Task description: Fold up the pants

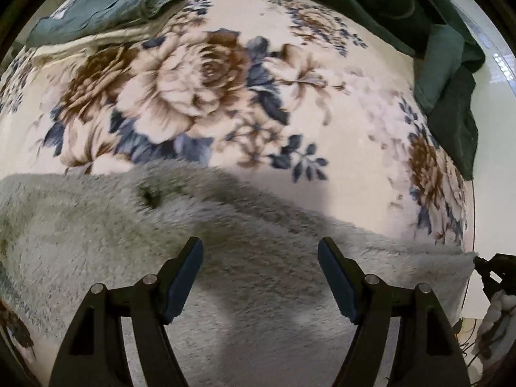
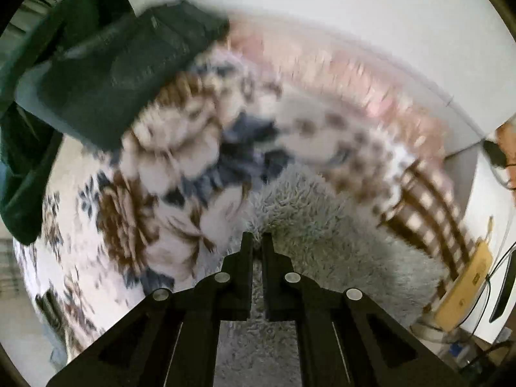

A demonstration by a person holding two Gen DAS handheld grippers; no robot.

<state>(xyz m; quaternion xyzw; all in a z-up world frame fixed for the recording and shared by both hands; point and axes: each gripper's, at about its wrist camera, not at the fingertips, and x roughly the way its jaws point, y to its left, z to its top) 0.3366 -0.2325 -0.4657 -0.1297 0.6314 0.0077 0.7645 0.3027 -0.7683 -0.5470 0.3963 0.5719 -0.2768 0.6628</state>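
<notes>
Pale grey fluffy pants (image 1: 225,258) lie across the near part of a floral blanket (image 1: 200,74). My left gripper (image 1: 260,277) is open and empty, hovering just above the fluffy fabric. My right gripper (image 2: 257,242) is shut on the edge of the same fluffy pants (image 2: 322,232); it also shows at the right edge of the left wrist view (image 1: 480,264), pinching the fabric's corner. The right wrist view is blurred by motion.
A folded grey-green garment (image 1: 106,13) lies at the far left of the blanket. A dark green pile of clothes (image 1: 403,9) sits at the far right, also in the right wrist view (image 2: 106,64). A white wall (image 2: 354,9) and a cardboard box (image 2: 464,287) are to the right.
</notes>
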